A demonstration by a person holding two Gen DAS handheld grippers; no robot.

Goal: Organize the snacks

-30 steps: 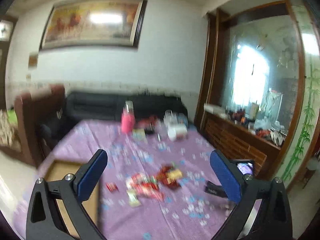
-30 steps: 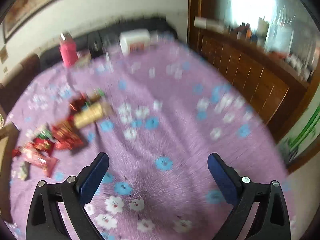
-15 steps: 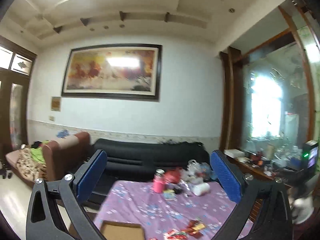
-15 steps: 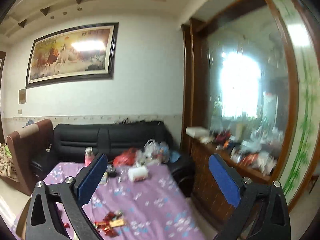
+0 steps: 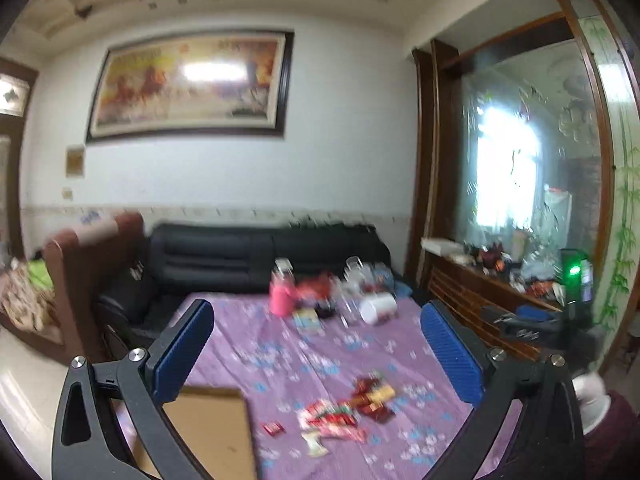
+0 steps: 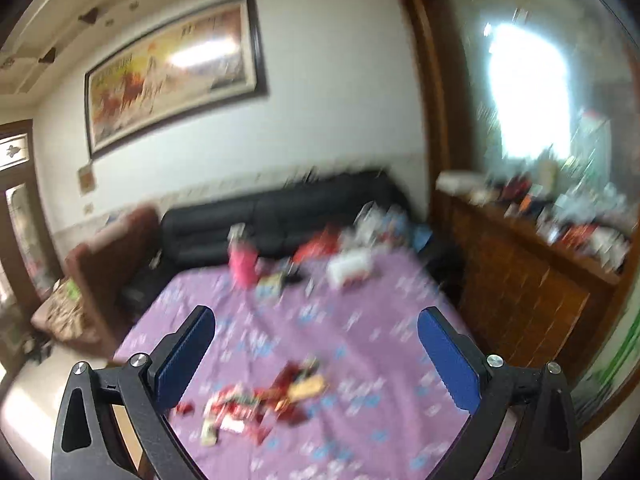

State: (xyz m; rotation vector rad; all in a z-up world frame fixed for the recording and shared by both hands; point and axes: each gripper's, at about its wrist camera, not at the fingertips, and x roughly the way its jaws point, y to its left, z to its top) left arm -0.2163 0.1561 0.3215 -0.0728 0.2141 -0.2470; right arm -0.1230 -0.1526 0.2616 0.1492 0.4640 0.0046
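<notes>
A pile of small red and gold snack packets [image 5: 348, 412] lies on the purple flowered tablecloth [image 5: 280, 352]; the pile shows blurred in the right wrist view [image 6: 260, 404]. A brown cardboard box [image 5: 212, 428] sits at the table's near left. My left gripper [image 5: 316, 356] is open and empty, held above the table short of the snacks. My right gripper [image 6: 316, 354] is open and empty, also above the near table. The other gripper's body with a green light [image 5: 572, 300] shows at the right of the left wrist view.
A pink bottle [image 5: 282, 294], a white jar [image 5: 378, 308], bags and cups stand at the table's far end. A black sofa [image 5: 260, 256] is behind it, a brown armchair [image 5: 84, 280] on the left and a cluttered wooden cabinet [image 5: 480, 300] on the right.
Both cameras have tilted back down from the wall and ceiling toward the table. The snacks and box are in view again. Both grippers stay open.
</notes>
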